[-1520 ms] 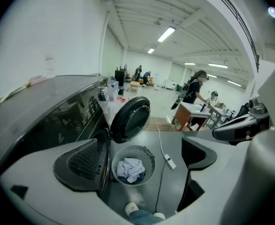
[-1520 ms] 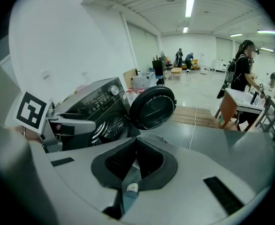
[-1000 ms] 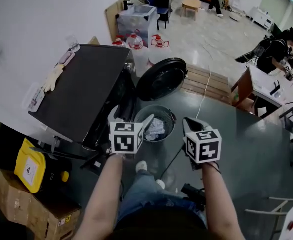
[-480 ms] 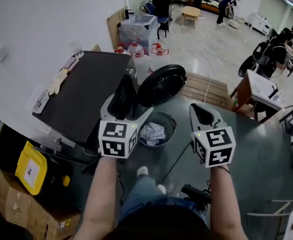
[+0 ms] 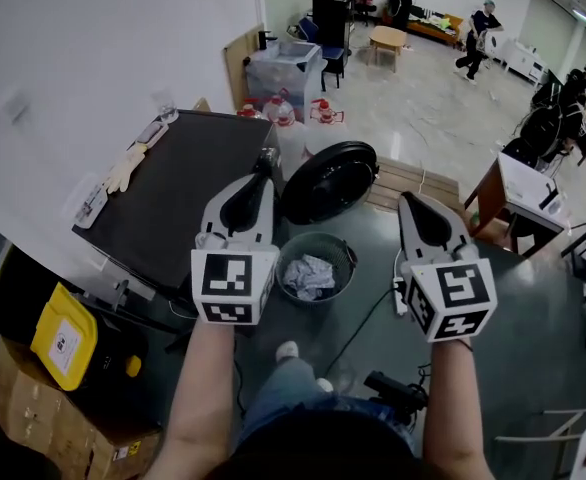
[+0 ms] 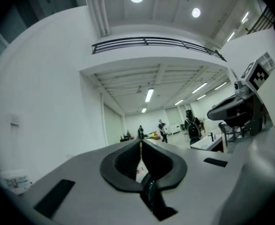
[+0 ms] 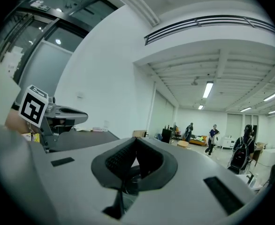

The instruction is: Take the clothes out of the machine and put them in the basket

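A round grey basket (image 5: pixel 343 251) stands on the floor with crumpled pale clothes (image 5: pixel 308 274) in it. Behind it is the black-topped machine (image 5: pixel 173 193), its round door (image 5: pixel 328 181) swung open. Both grippers are held level, high above the basket. My left gripper (image 5: pixel 263 163) (image 6: pixel 140 143) has just been closing; its jaws now meet with nothing between them. My right gripper (image 5: pixel 413 203) (image 7: pixel 136 140) is shut and empty, to the right of the basket. Each gripper view shows the other gripper at its side and the hall beyond.
Pale gloves (image 5: pixel 123 168) lie on the machine top. A yellow case (image 5: pixel 65 336) and a cardboard box (image 5: pixel 33 408) sit at the lower left. Water jugs (image 5: pixel 278 113), a plastic bin (image 5: pixel 288 63) and a wooden pallet (image 5: pixel 413 180) stand behind. A desk (image 5: pixel 528 183) is at right.
Both grippers have risen from beside the basket. The left gripper's jaws, wide open before, have come together empty. The right gripper stayed shut.
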`<state>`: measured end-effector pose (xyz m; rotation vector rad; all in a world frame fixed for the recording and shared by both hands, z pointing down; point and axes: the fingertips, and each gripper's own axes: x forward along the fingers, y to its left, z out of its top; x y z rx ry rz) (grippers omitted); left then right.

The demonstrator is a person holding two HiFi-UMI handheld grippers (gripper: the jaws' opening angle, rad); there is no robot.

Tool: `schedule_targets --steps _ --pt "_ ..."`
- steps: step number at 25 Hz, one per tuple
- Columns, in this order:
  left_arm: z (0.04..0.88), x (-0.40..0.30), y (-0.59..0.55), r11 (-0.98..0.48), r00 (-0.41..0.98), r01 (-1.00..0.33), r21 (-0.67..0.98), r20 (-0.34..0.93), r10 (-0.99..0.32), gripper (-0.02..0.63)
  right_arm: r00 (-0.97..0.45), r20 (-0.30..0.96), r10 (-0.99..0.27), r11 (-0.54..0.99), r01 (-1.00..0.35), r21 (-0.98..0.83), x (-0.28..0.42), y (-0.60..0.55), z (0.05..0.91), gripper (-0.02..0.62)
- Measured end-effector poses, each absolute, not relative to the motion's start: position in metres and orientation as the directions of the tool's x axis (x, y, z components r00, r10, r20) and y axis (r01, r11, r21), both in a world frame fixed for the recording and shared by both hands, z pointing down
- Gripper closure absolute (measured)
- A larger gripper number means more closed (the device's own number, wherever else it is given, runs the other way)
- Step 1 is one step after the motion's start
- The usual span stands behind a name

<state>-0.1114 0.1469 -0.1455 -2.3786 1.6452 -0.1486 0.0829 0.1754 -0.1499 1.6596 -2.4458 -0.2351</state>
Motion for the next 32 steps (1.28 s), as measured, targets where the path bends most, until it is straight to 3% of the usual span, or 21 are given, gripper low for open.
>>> schedule_targets --steps 1,16,32 --pt "-0.149 -0.113 0.149 -0.329 0.357 -0.908 -0.259 -0.069 -0.932 0.604 -0.362 0.048 -0.931 0.363 -0.903 0.229 0.083 0.177 -0.153 0.592" --pt "-0.178 -0.124 0.159 -0.263 0.325 -0.910 -0.319 -0.160 -0.932 0.604 -0.382 -0.087 -0.920 0.357 -0.909 0.218 0.080 0.189 -0.185 0.593" --pt "-0.177 -0.124 0.155 -0.235 0.297 -0.916 -0.324 -0.155 -0.942 0.604 -0.374 -0.089 -0.923 0.339 -0.901 0.270 0.086 0.185 -0.181 0.594"
